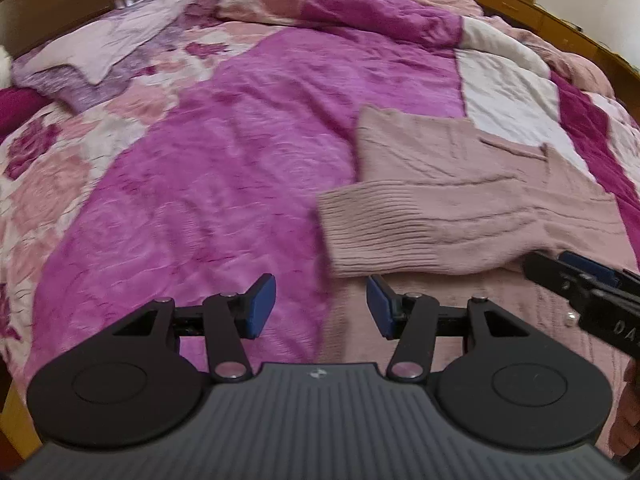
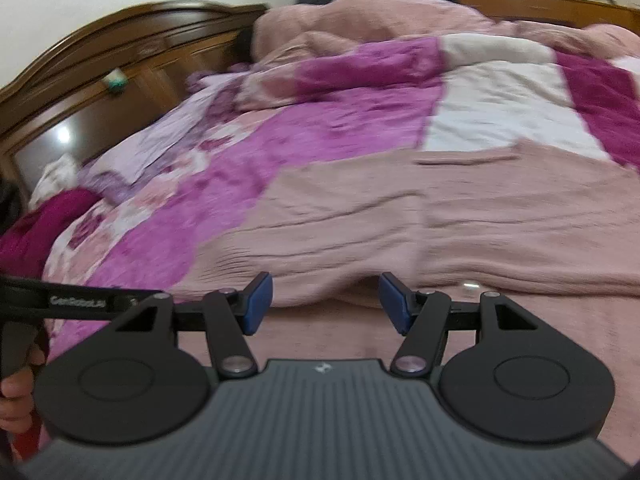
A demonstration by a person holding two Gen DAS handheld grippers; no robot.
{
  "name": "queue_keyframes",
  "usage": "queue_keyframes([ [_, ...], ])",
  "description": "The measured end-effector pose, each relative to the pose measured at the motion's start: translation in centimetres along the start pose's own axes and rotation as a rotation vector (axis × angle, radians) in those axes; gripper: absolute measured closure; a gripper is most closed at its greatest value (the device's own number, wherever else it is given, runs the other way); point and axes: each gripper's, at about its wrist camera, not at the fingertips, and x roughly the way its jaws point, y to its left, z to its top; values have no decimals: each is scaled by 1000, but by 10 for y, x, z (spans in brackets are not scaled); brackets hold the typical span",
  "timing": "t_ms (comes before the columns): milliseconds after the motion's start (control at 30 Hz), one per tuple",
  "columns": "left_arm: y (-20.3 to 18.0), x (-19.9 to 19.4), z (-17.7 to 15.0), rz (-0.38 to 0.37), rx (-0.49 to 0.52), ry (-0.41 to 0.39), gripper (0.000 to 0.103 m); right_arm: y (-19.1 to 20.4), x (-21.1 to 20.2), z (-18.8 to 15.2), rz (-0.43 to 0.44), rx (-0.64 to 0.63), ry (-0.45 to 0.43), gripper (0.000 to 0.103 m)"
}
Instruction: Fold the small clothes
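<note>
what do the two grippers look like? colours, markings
Both alike: left gripper and right gripper have black linkage arms with silver pivot pins, blue pads, round black side discs and a ribbed grey body with a small logo. White lettering runs along the side.

**Open quilt on the left, sweater and bedding piles around it**

The wide magenta part of the quilt (image 1: 224, 184) lies flat and bare, so a gripper can pass over it freely. To the right of it the pink knitted sweater (image 1: 460, 200) covers the bed surface, with 1 folded sleeve lying across its body. The left gripper (image 1: 321, 306) and the right gripper (image 1: 580, 276) stand near each other at the sweater's near edge. At the far end, a bunched pink blanket (image 2: 360, 24) rises as a barrier. The wooden headboard (image 2: 132, 60) closes the left side.
</note>
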Motion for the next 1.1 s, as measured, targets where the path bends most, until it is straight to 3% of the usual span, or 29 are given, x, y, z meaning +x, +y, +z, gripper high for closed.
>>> queue_keyframes([
  [333, 37, -6, -5, 54, -76, -5, 44, 57, 37, -4, 98, -148, 75, 41],
  [733, 58, -2, -14, 68, -124, 13, 44, 94, 77, -14, 157, -308, 120, 43],
  [933, 59, -1, -14, 63, -127, 13, 44, 87, 85, -11, 155, -273, 125, 83],
  [1100, 55, 0, -12, 60, -120, 11, 44, 81, 72, -3, 169, -255, 88, 90],
])
